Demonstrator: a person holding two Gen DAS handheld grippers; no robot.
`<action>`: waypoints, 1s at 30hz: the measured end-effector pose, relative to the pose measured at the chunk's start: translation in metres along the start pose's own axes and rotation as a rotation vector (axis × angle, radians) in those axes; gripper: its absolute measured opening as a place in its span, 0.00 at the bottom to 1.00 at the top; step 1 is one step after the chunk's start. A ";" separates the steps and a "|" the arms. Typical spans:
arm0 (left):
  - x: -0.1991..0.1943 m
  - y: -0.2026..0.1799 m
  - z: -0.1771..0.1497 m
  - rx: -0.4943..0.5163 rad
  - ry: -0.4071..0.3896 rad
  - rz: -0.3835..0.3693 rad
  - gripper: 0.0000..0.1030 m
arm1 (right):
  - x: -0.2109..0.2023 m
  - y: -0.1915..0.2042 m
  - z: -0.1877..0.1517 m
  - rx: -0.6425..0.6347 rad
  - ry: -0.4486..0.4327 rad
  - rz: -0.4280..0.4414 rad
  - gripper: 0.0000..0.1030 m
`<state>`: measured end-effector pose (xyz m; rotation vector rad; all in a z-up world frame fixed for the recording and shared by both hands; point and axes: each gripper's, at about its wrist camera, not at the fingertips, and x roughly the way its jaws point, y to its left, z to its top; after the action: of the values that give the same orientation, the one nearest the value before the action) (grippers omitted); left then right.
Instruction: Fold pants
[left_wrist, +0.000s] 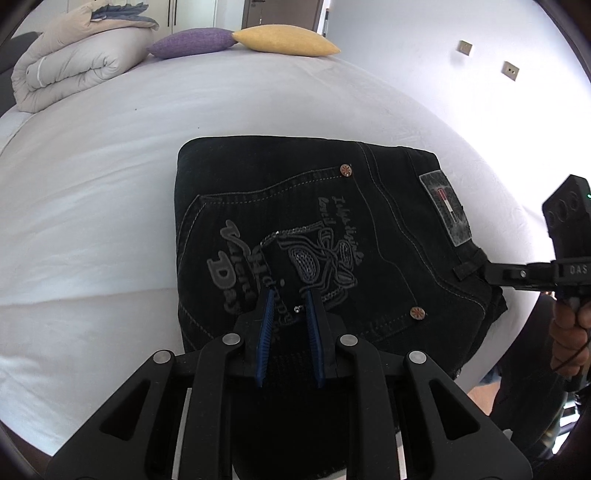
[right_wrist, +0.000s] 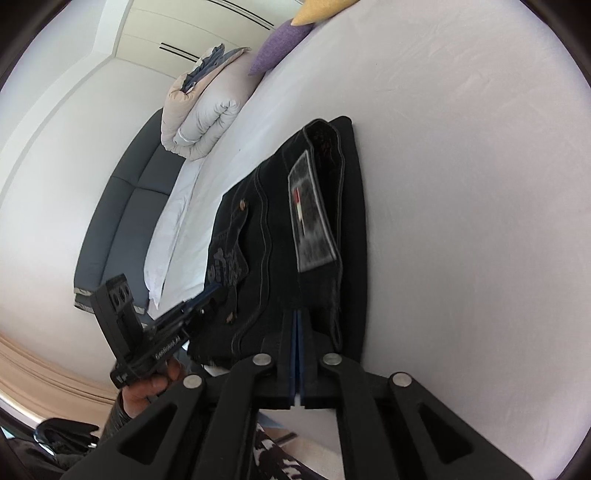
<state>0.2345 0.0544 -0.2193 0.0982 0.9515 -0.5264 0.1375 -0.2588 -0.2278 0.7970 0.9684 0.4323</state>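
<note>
Blue fingers (left_wrist: 266, 325) of left gripper (left_wrist: 290, 295) spread apart, right over folded black pants (left_wrist: 369, 229) on white bed (left_wrist: 110, 184). Right gripper (right_wrist: 298, 325) pressed shut, touching waistband end. Long side runs left to right.

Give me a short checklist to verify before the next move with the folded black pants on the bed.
1. Pants folded into a compact stack on the bed: ok.
2. Left gripper gripping fabric: cannot tell; its jaws stand apart over the back pocket.
3. Right gripper shut at the waistband edge: ok.
4. Layers trapped in the right gripper: cannot tell.
5. Folded duvet and pillows apart from the pants: ok.
</note>
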 end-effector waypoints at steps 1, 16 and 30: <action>0.000 0.001 0.000 0.000 -0.001 0.004 0.17 | -0.002 0.000 -0.003 -0.001 -0.002 -0.003 0.01; -0.010 -0.017 -0.012 -0.043 -0.047 -0.002 0.17 | -0.007 -0.002 -0.015 -0.061 -0.040 0.007 0.10; -0.031 0.064 -0.008 -0.364 -0.086 -0.152 0.82 | -0.025 -0.022 0.037 0.009 -0.093 -0.020 0.70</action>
<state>0.2441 0.1248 -0.2082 -0.3234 0.9612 -0.4848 0.1562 -0.3047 -0.2188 0.8084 0.8916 0.3703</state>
